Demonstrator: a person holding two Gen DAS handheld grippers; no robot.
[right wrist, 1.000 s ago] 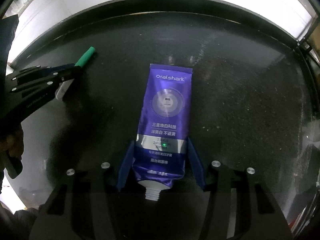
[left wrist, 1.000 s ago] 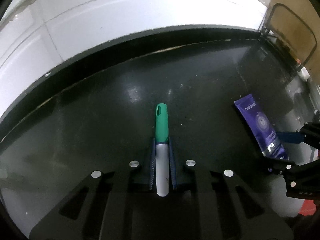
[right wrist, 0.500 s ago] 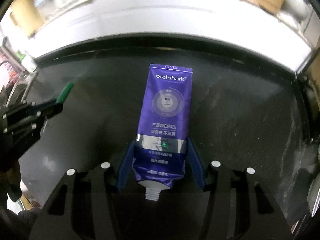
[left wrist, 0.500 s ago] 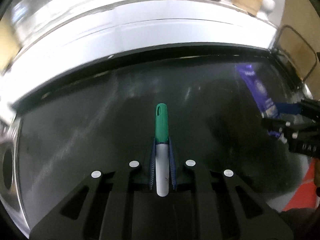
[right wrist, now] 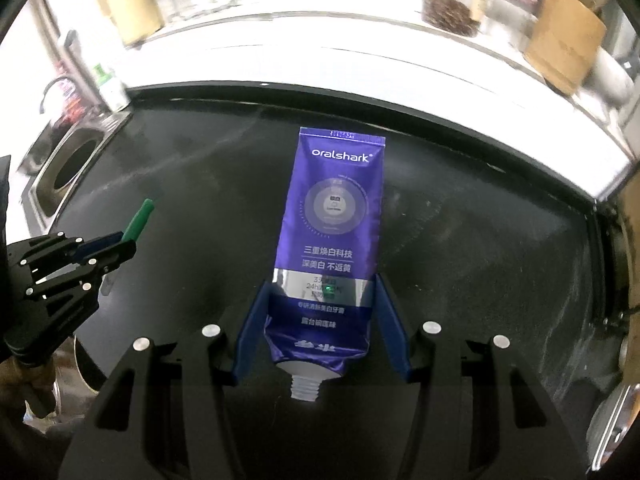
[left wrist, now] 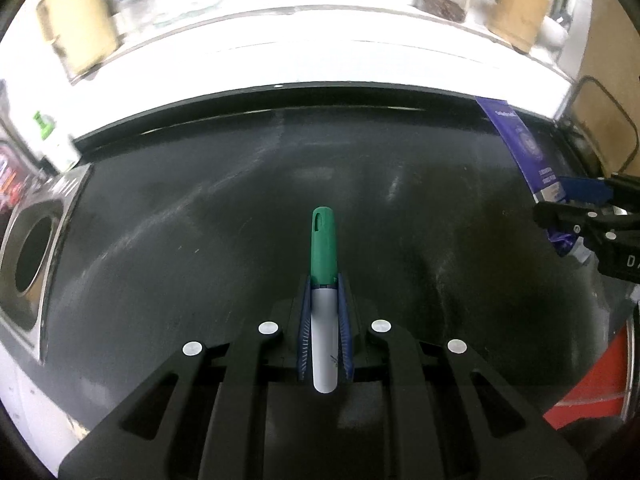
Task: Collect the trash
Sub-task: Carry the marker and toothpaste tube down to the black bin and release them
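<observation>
Green-capped white marker (left wrist: 323,304) pinched in my left gripper (left wrist: 324,312), purple flattened toothpaste tube (right wrist: 330,240) clamped in right gripper (right wrist: 326,320), both held above black countertop (left wrist: 200,240). Carry step, I reckon. Next: swing to round metal-rimmed bin hole (left wrist: 34,256) at left, drop both.

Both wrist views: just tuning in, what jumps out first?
In the right wrist view, the purple toothpaste tube fills the centre, uncapped, clamped by the right gripper above the black counter. In the left view, the left gripper grips a green-capped marker, cap pointing forward. A round hole in a steel panel sits at the counter's left end.
</observation>
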